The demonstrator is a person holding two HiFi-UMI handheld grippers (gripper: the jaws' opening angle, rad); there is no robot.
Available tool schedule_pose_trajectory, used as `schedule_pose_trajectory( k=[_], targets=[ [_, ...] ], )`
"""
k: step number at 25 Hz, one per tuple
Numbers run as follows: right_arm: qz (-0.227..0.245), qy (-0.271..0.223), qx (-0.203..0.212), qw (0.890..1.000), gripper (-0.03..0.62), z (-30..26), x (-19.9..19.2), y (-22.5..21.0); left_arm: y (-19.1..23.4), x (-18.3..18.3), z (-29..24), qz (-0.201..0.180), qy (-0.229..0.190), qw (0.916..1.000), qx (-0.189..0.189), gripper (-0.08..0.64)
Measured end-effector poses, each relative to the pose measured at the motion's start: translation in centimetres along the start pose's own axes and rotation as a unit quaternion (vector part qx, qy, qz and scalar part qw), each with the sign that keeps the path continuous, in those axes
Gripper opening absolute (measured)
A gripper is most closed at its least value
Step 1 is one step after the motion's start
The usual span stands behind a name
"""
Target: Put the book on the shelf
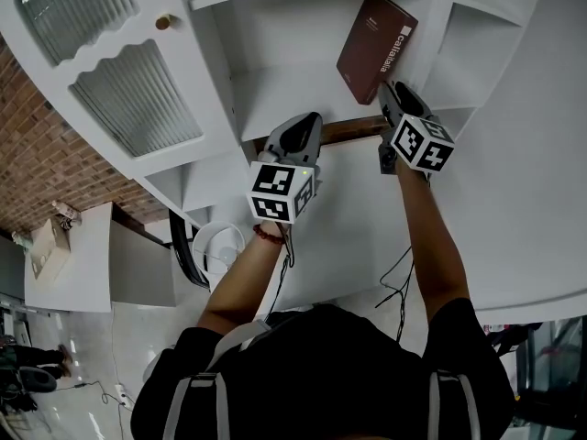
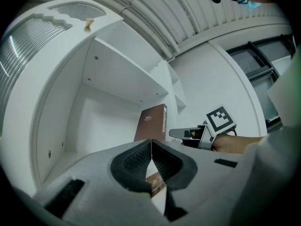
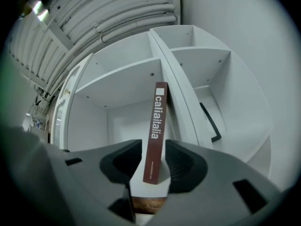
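Observation:
A dark red book [image 1: 376,49] stands on the white shelf [image 1: 275,94], tilted, with its top leaning on the compartment's right partition. In the right gripper view its spine [image 3: 156,131] rises straight ahead in the gap between the jaws. Space shows on both sides of it, and neither pad presses on it. My right gripper [image 1: 393,94] is open, just in front of the book's lower end. My left gripper [image 1: 310,122] is to the left of the book, at the shelf's front edge. It is shut with its pads [image 2: 151,147] together and nothing between them. The book [image 2: 153,121] and the right gripper [image 2: 181,133] lie beyond it.
A cabinet door with ribbed glass [image 1: 119,90] and a small knob [image 1: 163,22] hangs open at the left. Narrower compartments [image 3: 202,102] lie to the right of the partition. A brown wooden strip [image 1: 353,131] edges the shelf front. A white fan [image 1: 215,246] stands on the floor below.

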State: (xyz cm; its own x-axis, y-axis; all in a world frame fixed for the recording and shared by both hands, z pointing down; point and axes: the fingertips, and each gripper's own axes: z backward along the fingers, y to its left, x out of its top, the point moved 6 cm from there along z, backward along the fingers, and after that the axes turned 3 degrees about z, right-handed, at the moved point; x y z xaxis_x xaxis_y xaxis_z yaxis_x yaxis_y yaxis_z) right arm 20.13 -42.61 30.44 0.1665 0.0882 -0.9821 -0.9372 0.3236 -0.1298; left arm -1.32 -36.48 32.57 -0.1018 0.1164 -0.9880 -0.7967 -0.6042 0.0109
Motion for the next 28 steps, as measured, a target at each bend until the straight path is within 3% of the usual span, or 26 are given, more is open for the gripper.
schedule_pose_trajectory(
  k=[3,6,17,28],
  targets=[
    [0.019,0.0,0.004,1.0,0.086,1.3,0.0,0.2,-0.6,0.0,0.5,0.0,0.0,1.0,-0.003,0.02],
    [0.031,-0.006,0.01,0.999,0.054,2.5,-0.3,0.5,-1.0,-0.1,0.9,0.002,0.0,1.0,-0.004,0.02],
    [0.076,-0.02,0.038,0.996,0.044,7.5,-1.5,1.9,-2.9,-2.3,2.9,0.009,-0.002,0.9993,-0.037,0.02],
    [0.083,-0.023,0.061,0.994,0.043,11.9,-3.3,4.1,-3.5,-3.4,4.7,0.017,-0.005,0.9987,-0.047,0.02]
  ],
)
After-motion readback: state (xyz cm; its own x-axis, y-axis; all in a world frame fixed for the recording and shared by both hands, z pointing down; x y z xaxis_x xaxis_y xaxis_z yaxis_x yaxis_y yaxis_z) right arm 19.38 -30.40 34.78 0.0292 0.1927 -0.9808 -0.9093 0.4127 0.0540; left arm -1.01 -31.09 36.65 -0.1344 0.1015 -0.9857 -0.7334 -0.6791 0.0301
